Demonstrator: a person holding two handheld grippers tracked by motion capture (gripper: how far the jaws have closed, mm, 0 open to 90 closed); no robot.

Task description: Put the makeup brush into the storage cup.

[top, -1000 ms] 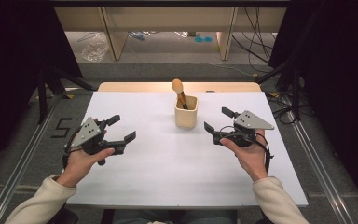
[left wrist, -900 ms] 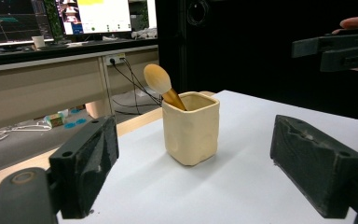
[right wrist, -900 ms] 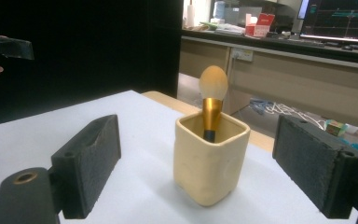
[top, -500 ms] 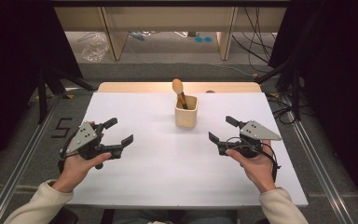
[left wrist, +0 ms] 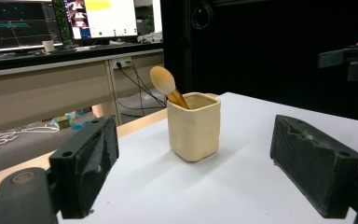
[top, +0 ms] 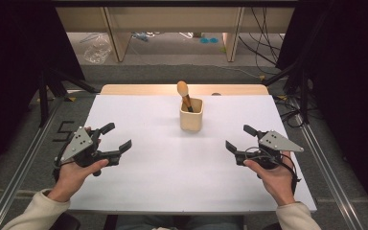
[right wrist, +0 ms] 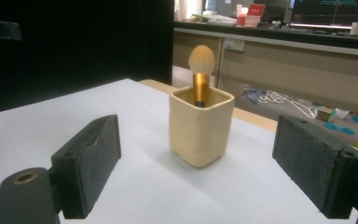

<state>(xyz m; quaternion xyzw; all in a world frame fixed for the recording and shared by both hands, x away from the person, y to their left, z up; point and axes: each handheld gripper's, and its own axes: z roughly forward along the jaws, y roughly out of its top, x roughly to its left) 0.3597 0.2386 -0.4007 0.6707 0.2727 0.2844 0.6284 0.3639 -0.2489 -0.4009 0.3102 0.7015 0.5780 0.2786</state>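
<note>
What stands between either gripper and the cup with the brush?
Nothing visible. Bare white table lies between the open left gripper, the open right gripper and the cream cup; the brush stands inside it, leaning toward the far left.

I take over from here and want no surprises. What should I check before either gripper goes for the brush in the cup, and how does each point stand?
1. Left gripper open and holding nothing: ok.
2. Right gripper open and holding nothing: ok.
3. Cream square ceramic cup upright on the white table: ok.
4. Makeup brush with gold ferrule and pale rounded head sticks out above the rim, graspable: ok.
5. Path between each gripper and the cup free of things: ok.
6. How deep the brush sits in the cup: cannot tell.
</note>
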